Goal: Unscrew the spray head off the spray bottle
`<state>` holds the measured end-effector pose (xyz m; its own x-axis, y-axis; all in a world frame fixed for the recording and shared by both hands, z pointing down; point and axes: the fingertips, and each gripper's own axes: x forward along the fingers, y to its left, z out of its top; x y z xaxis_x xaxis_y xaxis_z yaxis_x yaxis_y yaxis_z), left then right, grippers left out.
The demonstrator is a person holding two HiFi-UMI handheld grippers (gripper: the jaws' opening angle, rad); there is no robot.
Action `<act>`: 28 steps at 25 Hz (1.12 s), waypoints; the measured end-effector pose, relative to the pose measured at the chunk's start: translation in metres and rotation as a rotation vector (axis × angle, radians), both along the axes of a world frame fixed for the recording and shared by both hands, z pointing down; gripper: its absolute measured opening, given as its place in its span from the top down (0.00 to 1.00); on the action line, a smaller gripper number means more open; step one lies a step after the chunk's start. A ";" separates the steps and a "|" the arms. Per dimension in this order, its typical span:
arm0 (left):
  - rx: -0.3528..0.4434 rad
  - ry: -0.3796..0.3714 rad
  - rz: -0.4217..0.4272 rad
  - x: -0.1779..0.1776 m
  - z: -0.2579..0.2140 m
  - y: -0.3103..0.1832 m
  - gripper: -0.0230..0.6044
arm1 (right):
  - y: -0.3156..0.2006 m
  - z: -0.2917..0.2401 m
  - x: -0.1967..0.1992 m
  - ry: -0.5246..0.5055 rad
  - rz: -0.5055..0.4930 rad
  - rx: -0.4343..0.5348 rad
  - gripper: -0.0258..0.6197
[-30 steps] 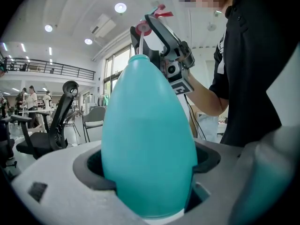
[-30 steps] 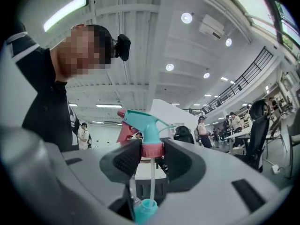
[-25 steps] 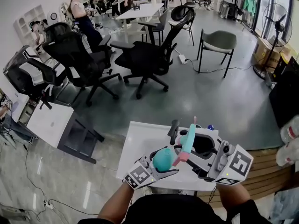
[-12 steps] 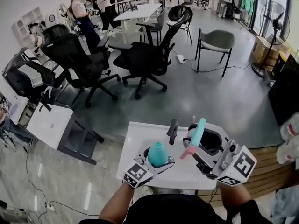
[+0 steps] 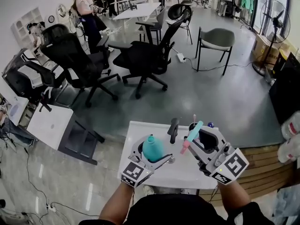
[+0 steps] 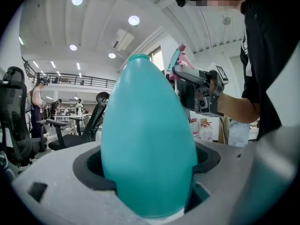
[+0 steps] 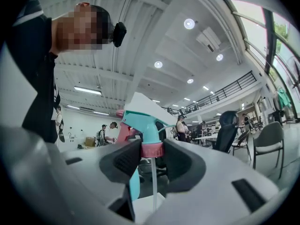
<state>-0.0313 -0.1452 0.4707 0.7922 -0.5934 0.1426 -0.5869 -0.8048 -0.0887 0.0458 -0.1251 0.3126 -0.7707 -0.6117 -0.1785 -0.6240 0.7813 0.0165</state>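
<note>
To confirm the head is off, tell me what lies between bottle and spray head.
In the head view, only white table and a dark object on it show between the bottle and the spray head.

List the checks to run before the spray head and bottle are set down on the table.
1. Spray head off teal bottle: ok, apart.
2. Right gripper shut on head's pink collar: ok.
3. Left gripper shut on bottle body: ok.
4. Dip tube hanging free of bottle: ok.
5. Bare spot on white table below: cannot tell, grippers cover it.
</note>
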 end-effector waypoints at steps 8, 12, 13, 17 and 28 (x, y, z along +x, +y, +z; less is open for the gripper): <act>0.032 -0.015 -0.037 -0.013 -0.010 -0.003 0.23 | -0.008 0.056 0.016 0.013 0.084 -0.131 0.72; 0.018 -0.001 -0.069 -0.019 -0.015 -0.004 0.23 | -0.011 0.085 0.026 0.053 0.151 -0.169 0.72; 0.010 0.012 -0.082 -0.019 -0.018 -0.004 0.23 | -0.011 0.092 0.028 0.064 0.167 -0.176 0.72; 0.027 0.015 -0.115 -0.024 -0.014 -0.009 0.23 | -0.010 0.114 0.037 0.081 0.210 -0.209 0.72; 0.042 0.038 -0.217 -0.039 -0.003 -0.021 0.22 | -0.012 0.125 0.055 0.086 0.279 -0.201 0.72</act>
<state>-0.0704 -0.1666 0.4678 0.6495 -0.7554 0.0864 -0.7495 -0.6552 -0.0944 0.1012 -0.1371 0.4373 -0.5760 -0.8170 0.0250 -0.8167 0.5740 -0.0590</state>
